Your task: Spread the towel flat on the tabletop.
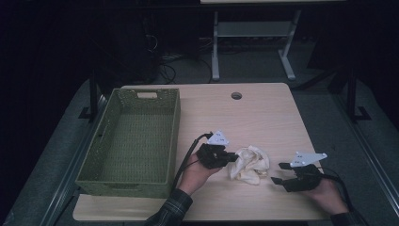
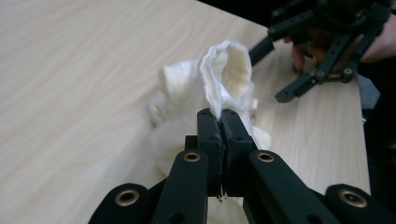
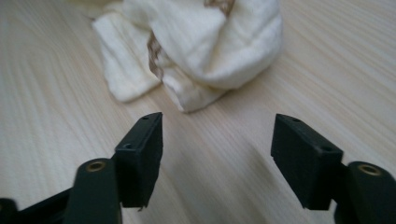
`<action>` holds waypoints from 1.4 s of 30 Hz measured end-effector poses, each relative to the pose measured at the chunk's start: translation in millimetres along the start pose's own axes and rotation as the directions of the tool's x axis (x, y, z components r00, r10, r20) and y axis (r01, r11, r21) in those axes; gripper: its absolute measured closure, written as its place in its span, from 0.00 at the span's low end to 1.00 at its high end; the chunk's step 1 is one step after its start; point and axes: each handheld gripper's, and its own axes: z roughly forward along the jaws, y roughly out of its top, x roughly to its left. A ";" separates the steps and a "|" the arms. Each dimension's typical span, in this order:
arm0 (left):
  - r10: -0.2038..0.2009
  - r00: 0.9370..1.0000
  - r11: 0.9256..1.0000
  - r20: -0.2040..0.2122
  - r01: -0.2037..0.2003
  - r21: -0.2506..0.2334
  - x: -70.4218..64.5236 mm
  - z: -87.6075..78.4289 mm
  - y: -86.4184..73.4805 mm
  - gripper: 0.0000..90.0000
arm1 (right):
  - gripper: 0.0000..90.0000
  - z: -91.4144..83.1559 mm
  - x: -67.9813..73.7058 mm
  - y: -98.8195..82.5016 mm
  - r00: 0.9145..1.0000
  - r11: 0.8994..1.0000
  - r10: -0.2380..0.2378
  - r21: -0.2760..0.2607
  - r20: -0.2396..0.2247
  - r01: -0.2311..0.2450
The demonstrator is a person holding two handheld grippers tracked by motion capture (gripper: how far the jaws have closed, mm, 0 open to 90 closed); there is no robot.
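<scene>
Near the table's (image 1: 263,113) front edge, between both hands: crumpled cream cloth (image 1: 248,163). Pinched at one raised fold by left gripper (image 1: 231,157), jaws pressed together on the fabric (fold standing up plainly in left gripper view (image 2: 224,77)). Just beside, right gripper (image 1: 276,173), jaws apart with nothing between, pointing at the cloth (image 3: 205,51); brown trim visible in right gripper view. Left forearm in plaid sleeve (image 1: 171,207). Green woven basket (image 1: 134,183) at left, bare inside.
</scene>
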 end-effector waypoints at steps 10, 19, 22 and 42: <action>-0.037 0.997 0.999 -0.061 0.036 -0.025 12.9 2.0 12.2 0.98 | 0.61 -4.4 1.6 24.9 0.993 0.998 -0.012 -0.065 -0.117 0.005; -0.047 0.993 0.999 -0.109 0.046 -0.010 18.8 8.9 8.8 0.98 | 0.68 17.6 21.4 53.5 0.980 0.992 -0.094 -0.101 -0.173 0.078; -0.055 0.992 0.998 -0.114 0.054 -0.011 20.0 9.3 4.7 0.98 | 0.67 29.8 27.3 59.4 0.979 0.991 -0.112 -0.093 -0.172 0.097; -0.050 0.992 0.999 -0.112 0.050 -0.001 19.1 9.9 -6.9 0.98 | 0.99 49.1 22.9 65.0 0.985 0.992 -0.116 -0.073 -0.124 0.108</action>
